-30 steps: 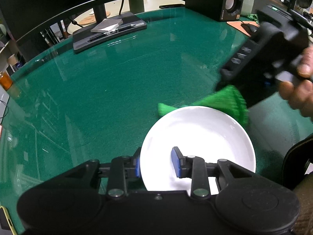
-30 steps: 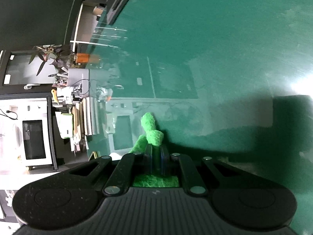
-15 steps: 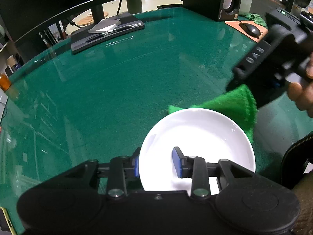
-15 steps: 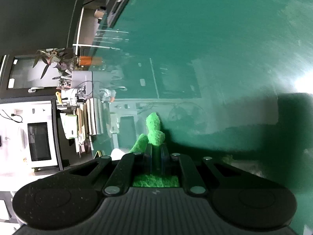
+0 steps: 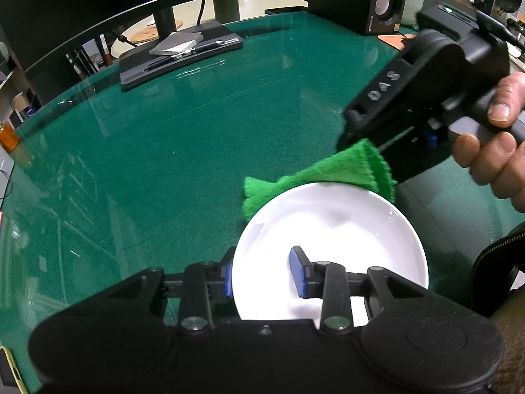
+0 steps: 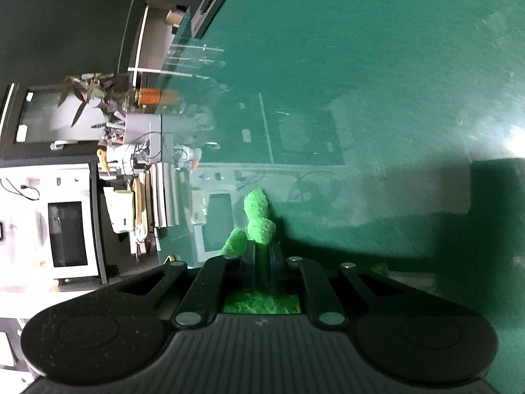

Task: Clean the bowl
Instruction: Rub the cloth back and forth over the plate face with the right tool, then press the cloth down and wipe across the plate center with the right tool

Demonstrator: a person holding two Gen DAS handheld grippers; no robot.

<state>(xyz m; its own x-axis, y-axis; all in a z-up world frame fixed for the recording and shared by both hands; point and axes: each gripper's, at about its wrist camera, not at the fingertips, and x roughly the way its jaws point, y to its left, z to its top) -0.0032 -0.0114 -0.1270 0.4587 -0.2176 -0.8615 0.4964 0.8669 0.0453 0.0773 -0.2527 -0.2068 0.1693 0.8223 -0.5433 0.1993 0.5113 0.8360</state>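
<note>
While my left gripper (image 5: 264, 275) straddles the white bowl (image 5: 331, 239) rim (jaws partly apart, contact unclear), my right gripper (image 6: 262, 262) clamps the green cloth (image 6: 259, 216) tight.

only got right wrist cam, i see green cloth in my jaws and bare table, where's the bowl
Observer: The white bowl is out of your frame; your right gripper hangs over its far rim.
Operator: cloth inside it
Observer: No. The green cloth shows behind the far rim, and the basin is bare.
Operator: left holding the bowl
Observer: The left gripper straddles the near rim, one finger inside and one outside. I cannot tell whether it pinches.
</note>
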